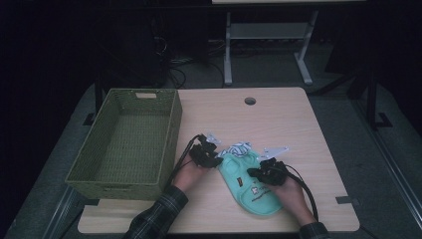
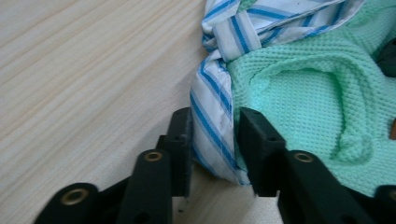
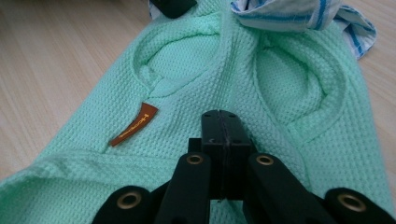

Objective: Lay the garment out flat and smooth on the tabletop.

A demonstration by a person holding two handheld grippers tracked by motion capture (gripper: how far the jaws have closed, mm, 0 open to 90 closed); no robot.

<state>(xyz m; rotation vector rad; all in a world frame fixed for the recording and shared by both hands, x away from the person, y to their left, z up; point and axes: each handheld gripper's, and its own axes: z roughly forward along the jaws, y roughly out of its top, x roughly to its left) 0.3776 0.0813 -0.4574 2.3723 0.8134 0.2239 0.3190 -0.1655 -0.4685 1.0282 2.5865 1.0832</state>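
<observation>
A mint-green knitted garment (image 1: 249, 191) lies flat on the wooden table (image 1: 278, 119), with a blue-and-white striped cloth (image 1: 239, 148) bunched at its far end. My left gripper (image 1: 211, 158) sits at the garment's left edge. In the left gripper view its jaws (image 2: 215, 126) press on a fold of the striped cloth (image 2: 243, 28), beside the green knit (image 2: 303, 93). My right gripper (image 1: 259, 172) rests over the garment's middle. Its jaws (image 3: 222, 116) are shut pad to pad above the green knit (image 3: 187, 70), near a brown label (image 3: 134, 124). The striped cloth (image 3: 280, 11) lies beyond.
A green woven basket (image 1: 171, 134) stands on the table's left part, close to my left hand. A round cable hole (image 1: 250, 101) sits near the far edge. Bare wood stretches to the right of the garment. Desk legs and cables lie on the floor behind.
</observation>
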